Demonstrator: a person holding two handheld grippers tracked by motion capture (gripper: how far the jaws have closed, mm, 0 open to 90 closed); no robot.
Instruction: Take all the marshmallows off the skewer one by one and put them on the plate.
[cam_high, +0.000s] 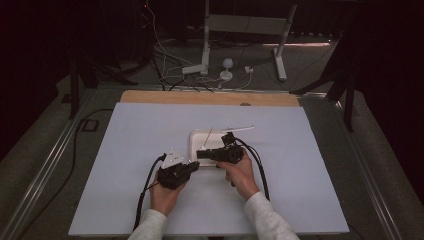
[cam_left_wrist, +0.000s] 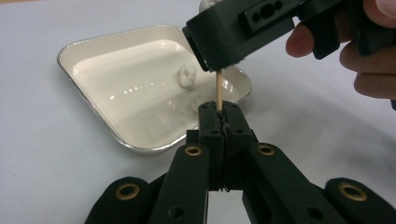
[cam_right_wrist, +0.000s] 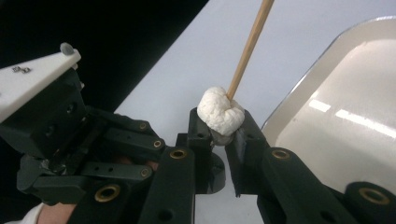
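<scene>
My left gripper (cam_left_wrist: 220, 114) is shut on the lower end of a thin wooden skewer (cam_left_wrist: 218, 89). The skewer rises straight into the underside of my right gripper (cam_left_wrist: 219, 51), which hangs just above. In the right gripper view my right gripper (cam_right_wrist: 219, 130) is shut on a white marshmallow (cam_right_wrist: 219, 115), and the skewer (cam_right_wrist: 247, 46) sticks out of its top. In the high view both grippers meet tip to tip at the near left corner of a white tray (cam_high: 196, 137), the left gripper (cam_high: 195, 165) below the right gripper (cam_high: 201, 154).
A second marshmallow (cam_left_wrist: 187, 77) lies in the glossy tray (cam_left_wrist: 93, 70). A thin pale stick (cam_high: 237, 129) lies just beyond the tray. The white table sheet (cam_high: 125, 150) ends at a wooden strip (cam_high: 210, 97); cables and a stand sit on the floor behind.
</scene>
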